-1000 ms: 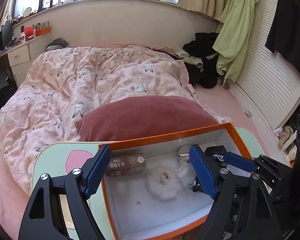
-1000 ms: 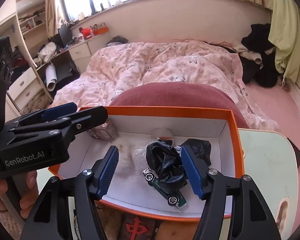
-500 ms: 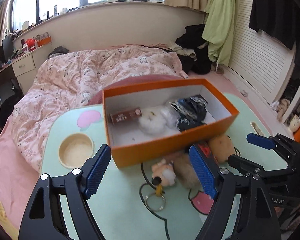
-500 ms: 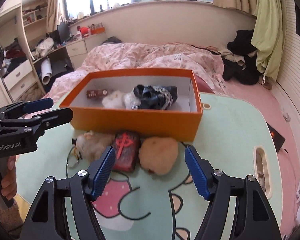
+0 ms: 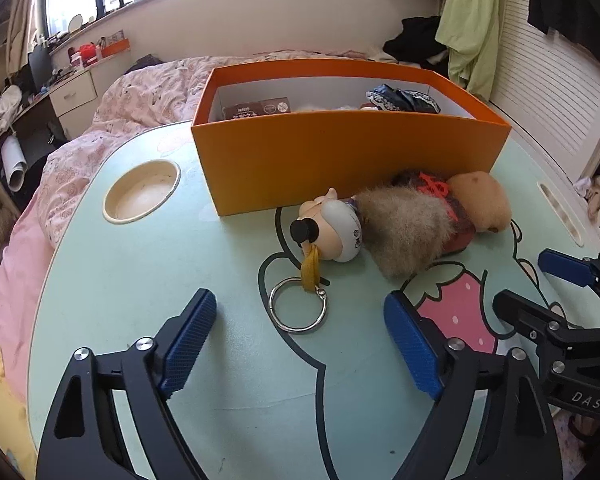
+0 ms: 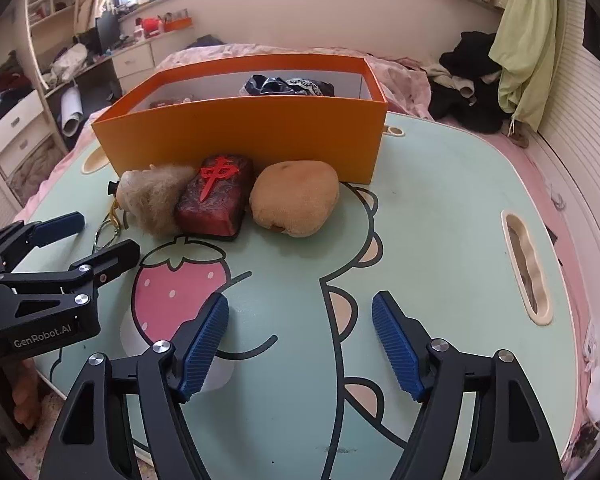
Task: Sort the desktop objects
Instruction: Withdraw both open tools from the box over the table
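An orange box [image 5: 340,156] [image 6: 244,136] stands on the mint table [image 5: 148,280] and holds a brown packet [image 5: 256,109] and black cloth [image 5: 400,98]. In front of it lie a pig-figure keychain [image 5: 332,232] with a metal ring [image 5: 298,306], a furry tan toy [image 5: 404,232] [image 6: 156,196], a dark red mahjong-tile plush [image 6: 216,196] and a round tan plush [image 6: 294,198]. My left gripper [image 5: 300,340] is open and empty, just short of the ring. My right gripper [image 6: 300,344] is open and empty, nearer the table's front edge.
A round cup recess [image 5: 142,192] sits in the table at the left and a slot handle [image 6: 526,268] at the right. A bed with a pink duvet [image 5: 140,92] lies behind. Drawers and clutter [image 6: 28,112] stand at the left.
Both grippers have pulled back from over the box and dropped low toward the tabletop. The toys in front of the box now sit close ahead. Both stay open.
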